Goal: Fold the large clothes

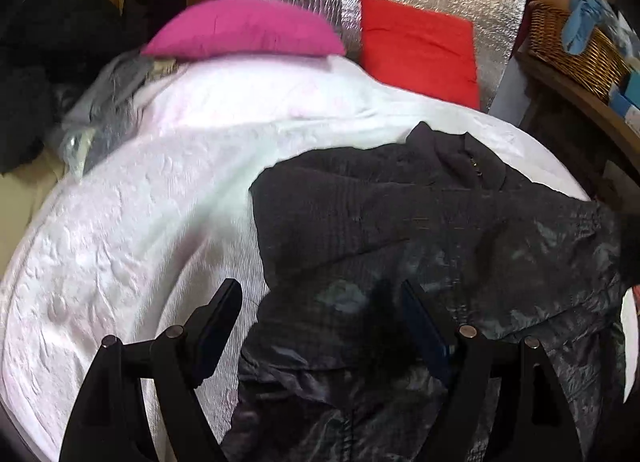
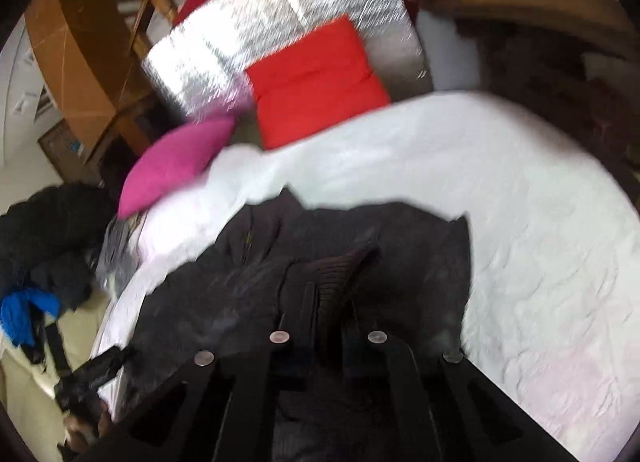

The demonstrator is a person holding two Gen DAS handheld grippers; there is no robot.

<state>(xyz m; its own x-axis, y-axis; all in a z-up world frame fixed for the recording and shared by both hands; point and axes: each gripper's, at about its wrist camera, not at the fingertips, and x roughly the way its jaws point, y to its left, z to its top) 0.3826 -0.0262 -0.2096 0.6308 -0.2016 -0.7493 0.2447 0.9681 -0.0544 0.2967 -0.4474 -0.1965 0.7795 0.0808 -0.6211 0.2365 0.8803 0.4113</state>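
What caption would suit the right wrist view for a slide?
Right tongs shut on the ribbed cuff of a dark jacket lying on a white bedspread.

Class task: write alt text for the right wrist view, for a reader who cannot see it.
The right gripper is shut on a ribbed cuff of a dark jacket lying on a white quilted bed cover. Behind lie a pink pillow and a red cushion against a silver foil panel. The picture is motion-blurred.
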